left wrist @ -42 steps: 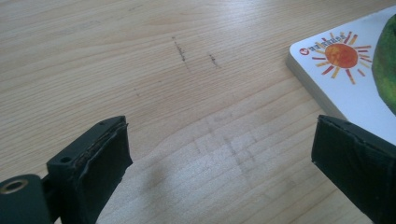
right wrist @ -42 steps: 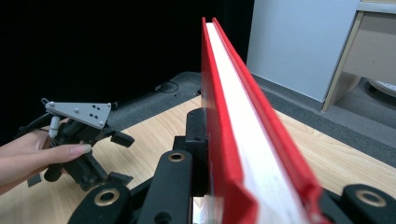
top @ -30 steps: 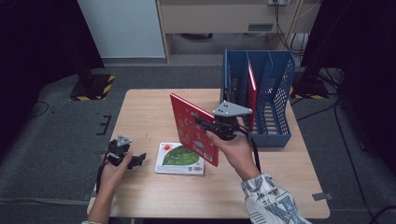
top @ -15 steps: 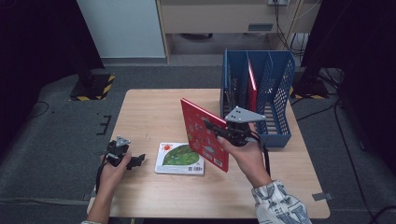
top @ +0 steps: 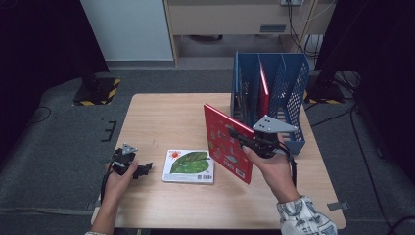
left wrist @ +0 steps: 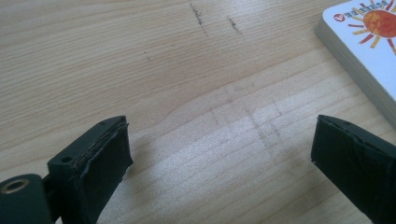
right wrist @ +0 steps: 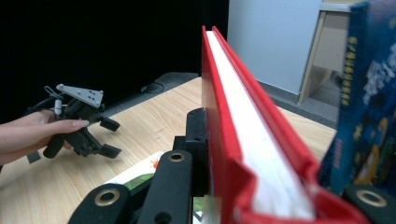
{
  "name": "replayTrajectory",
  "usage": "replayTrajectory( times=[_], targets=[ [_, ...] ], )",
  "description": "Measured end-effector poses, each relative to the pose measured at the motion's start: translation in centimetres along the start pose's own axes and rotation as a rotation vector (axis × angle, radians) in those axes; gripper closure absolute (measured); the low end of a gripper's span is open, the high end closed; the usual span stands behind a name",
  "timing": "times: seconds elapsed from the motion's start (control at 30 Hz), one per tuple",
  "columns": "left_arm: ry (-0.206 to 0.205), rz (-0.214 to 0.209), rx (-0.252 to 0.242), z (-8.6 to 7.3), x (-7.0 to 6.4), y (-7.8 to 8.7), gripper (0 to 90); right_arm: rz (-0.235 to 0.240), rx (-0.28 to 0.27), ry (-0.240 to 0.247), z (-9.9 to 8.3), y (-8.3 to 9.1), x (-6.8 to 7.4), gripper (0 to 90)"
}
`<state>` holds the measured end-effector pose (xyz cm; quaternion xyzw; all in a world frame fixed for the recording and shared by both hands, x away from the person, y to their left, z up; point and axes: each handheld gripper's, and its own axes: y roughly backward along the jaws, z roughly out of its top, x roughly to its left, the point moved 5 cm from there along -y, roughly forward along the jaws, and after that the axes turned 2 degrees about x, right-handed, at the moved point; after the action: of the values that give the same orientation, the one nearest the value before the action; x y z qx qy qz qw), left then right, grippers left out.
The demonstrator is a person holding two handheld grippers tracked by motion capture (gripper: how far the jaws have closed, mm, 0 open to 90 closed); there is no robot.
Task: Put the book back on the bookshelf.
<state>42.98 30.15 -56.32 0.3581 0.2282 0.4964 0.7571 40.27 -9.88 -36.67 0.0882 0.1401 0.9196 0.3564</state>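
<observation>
No writing on either cover can be read: the red book [top: 227, 143] bears small pictures and pale marks too small to make out, and the white book [top: 189, 166] shows a green leaf and an orange sun beside tiny illegible lettering.

The light wooden table [top: 161, 115], faintly scuffed with pencil-like marks, stands on grey carpet, with a dark curtain at each side and a pale cabinet at the far wall.

There are two books on or over the table and a third, also red, standing in the blue file rack [top: 293, 98] at the far right.

The right gripper [top: 248, 141] is clamped on the red book, held upright above the table just left of the rack. The left gripper [top: 143, 170], jaws spread apart, rests near the left edge beside the white book, which lies flat.
</observation>
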Motion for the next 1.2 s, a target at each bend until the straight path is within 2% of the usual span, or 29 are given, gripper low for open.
replayTrajectory(
  times=[0.5,0.57,0.7,1.2],
  targets=[
    [-0.009,0.003,0.022,-0.3,0.0,-0.2,4.1,-0.034,-0.001,-0.028,-1.5,3.0,-1.3,79.4],
    [0.006,-0.004,0.019,-0.3,-0.1,-0.3,4.0,-0.040,0.003,-0.029,-1.8,3.4,-1.4,79.3],
    [0.002,0.001,0.020,-0.3,-0.1,-0.4,3.6,-0.049,-0.003,-0.043,-2.2,4.2,-1.7,79.4],
    [0.006,-0.003,-0.030,-0.7,-0.3,-0.6,0.0,-0.076,-0.001,-0.054,-3.0,6.7,-2.3,79.3]
  ],
)
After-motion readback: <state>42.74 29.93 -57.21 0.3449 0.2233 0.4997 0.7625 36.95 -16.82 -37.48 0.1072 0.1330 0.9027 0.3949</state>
